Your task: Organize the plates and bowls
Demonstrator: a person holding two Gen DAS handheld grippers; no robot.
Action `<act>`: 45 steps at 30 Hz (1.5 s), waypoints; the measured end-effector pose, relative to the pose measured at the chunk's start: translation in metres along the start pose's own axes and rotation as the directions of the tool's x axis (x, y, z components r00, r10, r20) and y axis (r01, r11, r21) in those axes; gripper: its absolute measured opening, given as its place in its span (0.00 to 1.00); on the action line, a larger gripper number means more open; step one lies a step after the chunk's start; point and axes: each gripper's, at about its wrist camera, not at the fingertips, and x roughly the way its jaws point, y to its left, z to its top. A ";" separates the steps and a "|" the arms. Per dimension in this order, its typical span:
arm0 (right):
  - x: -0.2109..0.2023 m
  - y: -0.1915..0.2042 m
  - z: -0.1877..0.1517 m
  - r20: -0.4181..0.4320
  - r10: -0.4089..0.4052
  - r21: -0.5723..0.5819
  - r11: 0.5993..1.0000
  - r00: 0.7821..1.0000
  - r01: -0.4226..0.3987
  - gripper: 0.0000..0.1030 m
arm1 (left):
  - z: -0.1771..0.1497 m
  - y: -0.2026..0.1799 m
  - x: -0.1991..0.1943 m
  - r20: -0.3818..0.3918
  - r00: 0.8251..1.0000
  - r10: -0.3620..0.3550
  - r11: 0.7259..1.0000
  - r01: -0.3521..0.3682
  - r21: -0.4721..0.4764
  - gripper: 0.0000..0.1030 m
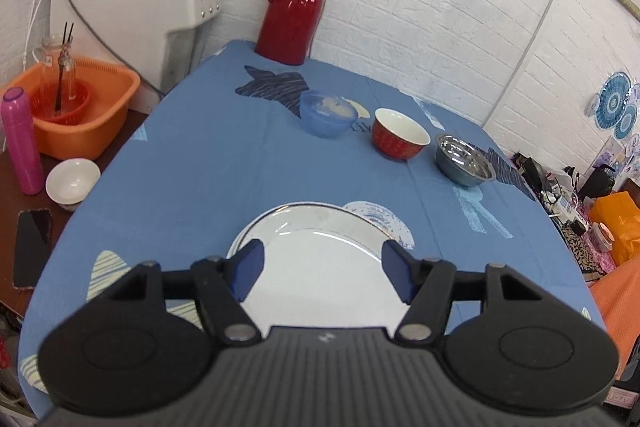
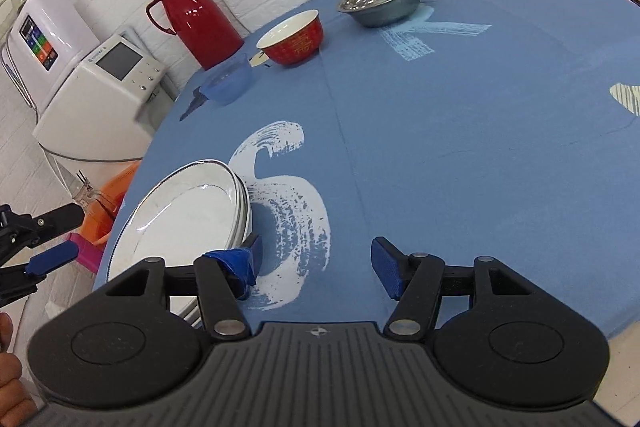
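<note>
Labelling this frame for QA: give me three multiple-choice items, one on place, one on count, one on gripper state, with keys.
1. What stands between the blue plastic bowl and the steel bowl?
A. red thermos jug
B. red bowl
C. pink bottle

2. How many bowls stand on the blue tablecloth?
A. two
B. three
C. five

3. What is the left gripper doing?
A. open above the stacked white plates
B. shut on a plate
C. shut on a bowl

Key: B, the red bowl sits mid-row; B, blue, red and steel; A, its fingers are spread, with the stacked white plates showing between them.
</note>
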 end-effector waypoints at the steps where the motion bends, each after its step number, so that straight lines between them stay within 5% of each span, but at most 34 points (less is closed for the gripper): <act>1: -0.003 -0.001 -0.002 0.015 -0.002 -0.019 1.000 1.000 0.002 0.45 | -0.002 -0.006 -0.001 0.013 1.000 0.003 1.000 -0.004 0.006 0.63; 4: -0.014 -0.004 -0.005 0.058 -0.015 -0.060 0.998 0.998 0.019 0.45 | -0.008 -0.022 -0.001 0.018 1.000 0.005 1.000 -0.005 0.025 0.63; 10: -0.029 -0.028 -0.011 0.136 -0.030 0.038 0.999 0.990 0.025 0.45 | -0.027 -0.056 0.013 -0.056 0.998 -0.033 0.996 0.038 0.084 0.63; 31: -0.072 -0.068 -0.043 0.143 -0.010 0.093 0.996 0.990 -0.004 0.45 | -0.074 -0.117 -0.010 -0.096 0.993 -0.063 0.976 0.081 0.204 0.65; 45: -0.061 -0.085 -0.030 0.131 0.005 0.131 0.991 0.991 -0.023 0.46 | -0.079 -0.147 0.032 -0.203 0.974 -0.101 0.953 0.153 0.260 0.65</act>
